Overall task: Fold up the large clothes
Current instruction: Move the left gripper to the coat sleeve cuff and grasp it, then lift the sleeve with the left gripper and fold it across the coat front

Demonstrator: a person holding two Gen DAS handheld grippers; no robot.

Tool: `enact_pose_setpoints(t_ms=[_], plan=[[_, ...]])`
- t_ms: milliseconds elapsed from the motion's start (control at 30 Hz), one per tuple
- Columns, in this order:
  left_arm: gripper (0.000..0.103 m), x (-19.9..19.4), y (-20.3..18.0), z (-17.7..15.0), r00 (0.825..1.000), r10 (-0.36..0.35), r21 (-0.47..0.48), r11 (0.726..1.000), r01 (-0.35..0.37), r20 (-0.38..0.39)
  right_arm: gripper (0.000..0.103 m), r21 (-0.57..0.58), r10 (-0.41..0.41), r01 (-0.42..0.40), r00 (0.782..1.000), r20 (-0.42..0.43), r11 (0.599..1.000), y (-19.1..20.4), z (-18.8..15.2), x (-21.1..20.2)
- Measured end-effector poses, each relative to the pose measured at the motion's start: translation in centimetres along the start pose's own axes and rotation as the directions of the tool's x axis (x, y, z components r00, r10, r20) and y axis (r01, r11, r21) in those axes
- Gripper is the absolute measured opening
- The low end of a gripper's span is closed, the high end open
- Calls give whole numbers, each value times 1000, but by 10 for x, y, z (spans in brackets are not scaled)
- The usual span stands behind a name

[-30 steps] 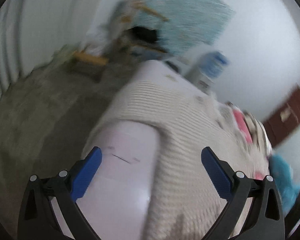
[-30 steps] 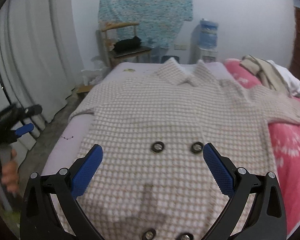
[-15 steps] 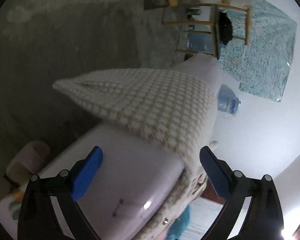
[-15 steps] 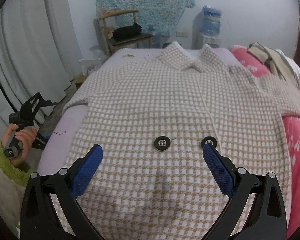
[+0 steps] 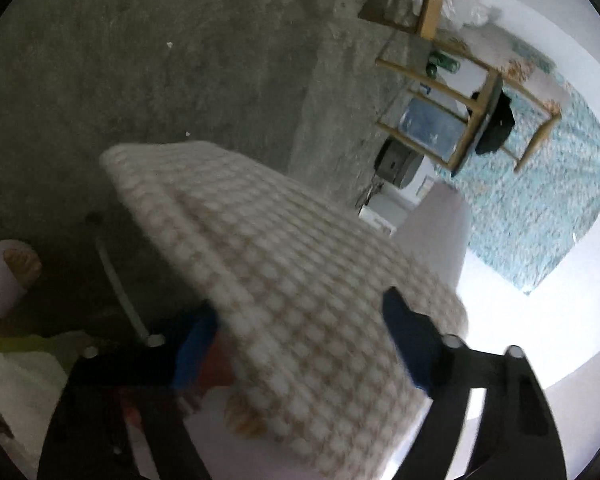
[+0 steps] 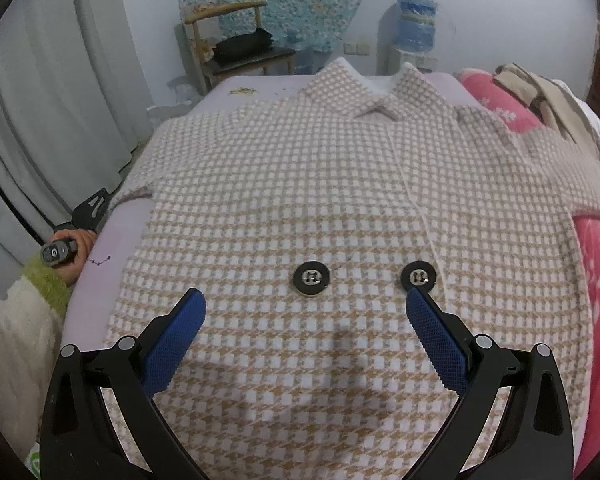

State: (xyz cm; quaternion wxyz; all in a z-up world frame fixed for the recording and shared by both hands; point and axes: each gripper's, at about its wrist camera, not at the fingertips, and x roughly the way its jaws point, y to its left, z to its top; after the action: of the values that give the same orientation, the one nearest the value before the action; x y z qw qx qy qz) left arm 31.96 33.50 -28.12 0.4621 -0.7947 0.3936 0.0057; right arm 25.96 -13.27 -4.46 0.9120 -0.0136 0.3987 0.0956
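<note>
A beige and white houndstooth coat point(image 6: 300, 184) lies face up on a lilac bed point(image 6: 100, 280), collar at the far end, with two dark buttons point(image 6: 311, 277) near its middle. My right gripper point(image 6: 304, 316) is open and empty, low over the coat's lower front. The coat's left sleeve point(image 5: 284, 264) hangs off the bed's edge in the left wrist view. My left gripper point(image 5: 300, 336) is open with its jaws either side of that sleeve; the view is blurred. The left gripper also shows in the right wrist view point(image 6: 88, 212) beside the bed.
A wooden chair point(image 6: 236, 48) with a dark item stands past the bed's head, next to a water dispenser point(image 6: 416, 28). A pink blanket point(image 6: 596, 264) and a clothes pile point(image 6: 548, 92) lie on the right. White curtains point(image 6: 52, 112) hang left. Grey concrete floor point(image 5: 140, 60) lies below.
My left gripper has moved in on the hanging sleeve, which now lies between its jaws. My right gripper has moved closer over the coat's front.
</note>
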Motion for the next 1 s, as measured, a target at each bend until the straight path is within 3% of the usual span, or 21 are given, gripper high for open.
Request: enact_pose_setpoints(t_ms=[133, 200, 433, 533, 600, 700, 767, 867, 933, 967, 1000], plan=[[24, 3, -22, 16, 998, 30, 28, 999, -31, 48, 96, 17, -9, 9, 1000, -8, 1000, -7, 1, 3], [12, -1, -36, 19, 996, 29, 73, 997, -36, 89, 96, 18, -14, 14, 1000, -9, 1000, -8, 1, 4], [7, -44, -109, -3, 978, -87, 285, 958, 29, 190, 96, 26, -20, 20, 1000, -3, 999, -12, 1, 2], [7, -58, -155, -42, 968, -97, 450, 893, -18, 232, 96, 34, -20, 20, 1000, -1, 999, -14, 0, 0], [7, -63, -186, -80, 966, -117, 588, 808, -44, 233, 96, 37, -23, 23, 1000, 8, 999, -15, 0, -3], [7, -60, -227, -159, 974, -134, 781, 621, -59, 181, 96, 45, -28, 27, 999, 16, 999, -18, -1, -5], [7, -51, -245, -228, 987, -125, 895, 444, -31, 96, 96, 53, -35, 34, 999, 18, 998, -21, -1, -7], [7, -26, -243, -308, 999, -37, 972, 236, 6, 3, 96, 68, -50, 48, 998, 27, 997, -28, -1, -12], [7, -3, -228, -352, 998, 52, 991, 130, 28, -35, 96, 79, -61, 58, 997, 38, 995, -33, -3, -16], [7, 11, -215, -372, 992, 113, 996, 86, 40, -50, 96, 86, -66, 62, 997, 41, 994, -35, -4, -18], [7, 21, -206, -384, 987, 151, 997, 58, 43, -51, 96, 98, -72, 68, 996, 43, 993, -40, -5, -20]])
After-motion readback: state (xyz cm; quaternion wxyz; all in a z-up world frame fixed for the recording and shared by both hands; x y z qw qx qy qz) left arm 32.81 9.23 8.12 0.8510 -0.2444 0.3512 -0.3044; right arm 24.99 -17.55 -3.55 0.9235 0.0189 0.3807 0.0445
